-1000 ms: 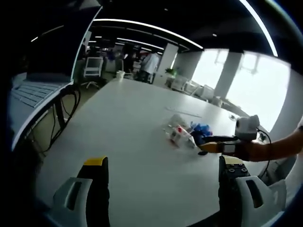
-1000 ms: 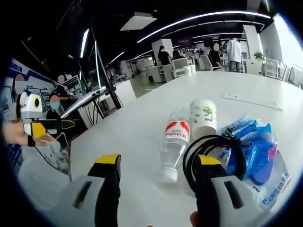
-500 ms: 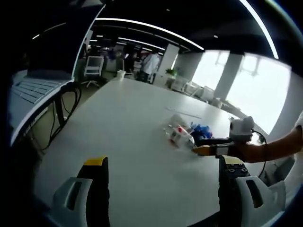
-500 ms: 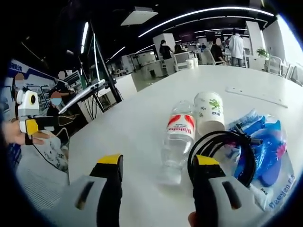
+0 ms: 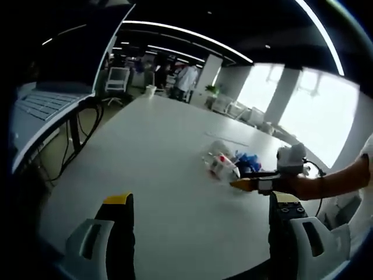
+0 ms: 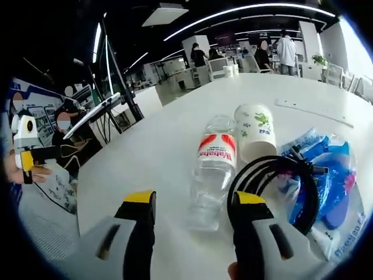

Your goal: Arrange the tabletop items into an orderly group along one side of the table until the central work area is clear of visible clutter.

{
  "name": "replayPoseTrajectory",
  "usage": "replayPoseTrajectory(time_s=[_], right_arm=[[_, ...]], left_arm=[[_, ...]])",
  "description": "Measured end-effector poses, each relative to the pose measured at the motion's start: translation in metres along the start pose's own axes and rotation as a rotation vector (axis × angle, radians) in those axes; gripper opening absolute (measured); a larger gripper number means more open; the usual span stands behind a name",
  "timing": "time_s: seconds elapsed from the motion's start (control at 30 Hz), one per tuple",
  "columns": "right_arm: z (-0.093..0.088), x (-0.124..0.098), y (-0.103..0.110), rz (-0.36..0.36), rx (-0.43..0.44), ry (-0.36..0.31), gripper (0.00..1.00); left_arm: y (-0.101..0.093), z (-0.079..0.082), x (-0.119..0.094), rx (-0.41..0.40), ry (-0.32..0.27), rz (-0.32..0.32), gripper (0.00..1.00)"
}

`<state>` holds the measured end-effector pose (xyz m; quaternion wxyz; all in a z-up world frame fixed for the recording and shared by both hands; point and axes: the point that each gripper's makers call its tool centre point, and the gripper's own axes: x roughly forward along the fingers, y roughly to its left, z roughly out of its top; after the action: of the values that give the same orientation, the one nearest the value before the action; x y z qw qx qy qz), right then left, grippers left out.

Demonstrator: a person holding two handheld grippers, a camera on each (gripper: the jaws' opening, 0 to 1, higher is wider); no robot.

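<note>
Bare table (image 6: 145, 146) left of bottle (image 6: 213, 169), cable coil (image 6: 274, 186) blocking right side

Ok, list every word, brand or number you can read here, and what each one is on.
Bottle: red label with white lettering, too blurred to read.
Plastic bag: blue print near its lower edge, cut off and unreadable.
Paper cup: a green leaf pattern, no words.
Left gripper view: nothing legible.

Window glare blown out, ceiling strip lights, soft blur — fisheye-bent edges

bottle (image 6: 211, 169) lying, cup (image 6: 255, 130), cable (image 6: 274, 189), bag (image 6: 329, 189)
</note>
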<state>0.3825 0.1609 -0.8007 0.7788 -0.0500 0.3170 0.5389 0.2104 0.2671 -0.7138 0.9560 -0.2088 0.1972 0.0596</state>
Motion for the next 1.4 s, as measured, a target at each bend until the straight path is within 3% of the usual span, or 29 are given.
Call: replayPoseTrajectory(time_s=[0.63, 1.03, 1.4], right_arm=[[-0.012, 0.005, -0.015, -0.076, -0.072, 0.1, 0.26], [-0.016, -0.002, -0.016, -0.057, -0.057, 0.131, 0.23], [-0.012, -0.011, -0.01, -0.019, -0.054, 0.112, 0.21]], left_arm=[[0.005, -0.001, -0.001, -0.031, -0.012, 0.002, 0.93], [-0.001, -0.004, 0.006, -0.031, -0.005, -0.017, 0.93], [-0.003, -0.002, 0.012, -0.024, 0.003, -0.03, 0.93]])
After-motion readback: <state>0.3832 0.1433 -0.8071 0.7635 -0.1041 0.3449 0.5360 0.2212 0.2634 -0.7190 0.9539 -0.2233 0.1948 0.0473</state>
